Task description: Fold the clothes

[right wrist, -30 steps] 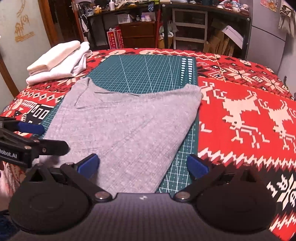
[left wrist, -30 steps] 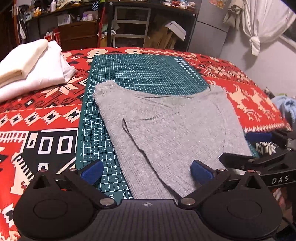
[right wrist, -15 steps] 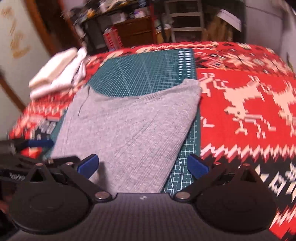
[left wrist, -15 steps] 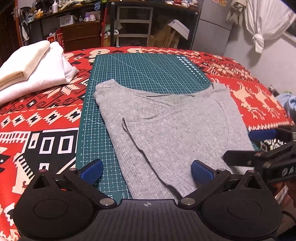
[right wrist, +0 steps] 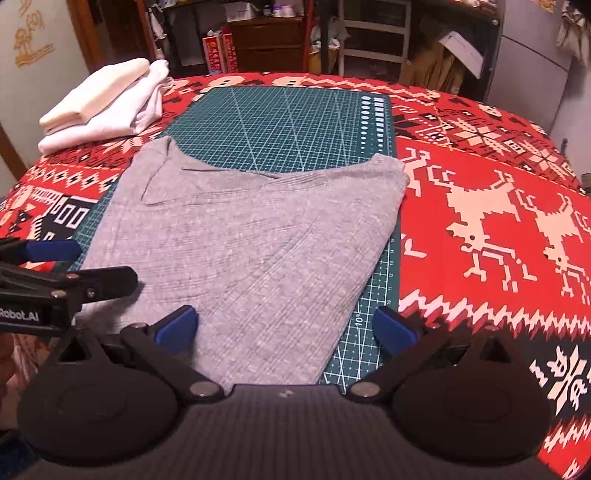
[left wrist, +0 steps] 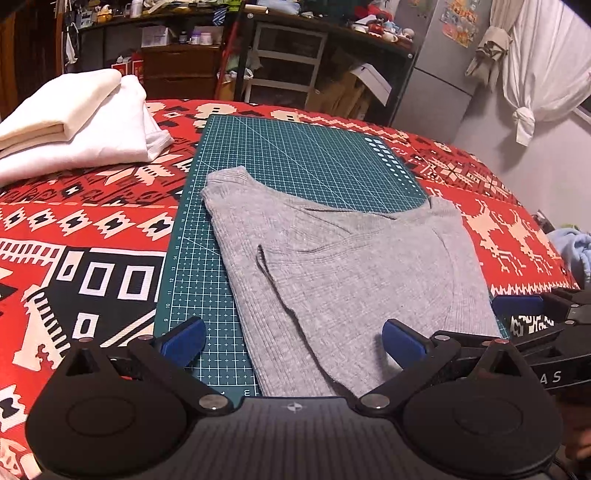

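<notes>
A red patterned cloth (left wrist: 92,229) covered the table, with a green cutting mat (left wrist: 295,155) on it. The grey sweater (left wrist: 332,266) lay flat on the mat, ahead of both spread-jawed, empty grippers: left gripper (left wrist: 293,341), right gripper (right wrist: 284,326). Folded white clothes (right wrist: 107,107) sat far left. Only the left view showed a knotted curtain (left wrist: 535,74).

Back wall: dark shelving (left wrist: 295,22) crowded with small items (too small to identify).
Under shelves: wooden drawer chest (right wrist: 269,44), white-framed drawer unit (left wrist: 284,62), stacked cardboard (right wrist: 447,59).
Right side: grey cabinet (left wrist: 436,74), pale wall, knotted white curtain (left wrist: 543,62).
Left wall: pale, with a gold decal (right wrist: 31,40).
Light: dim, warm.
</notes>
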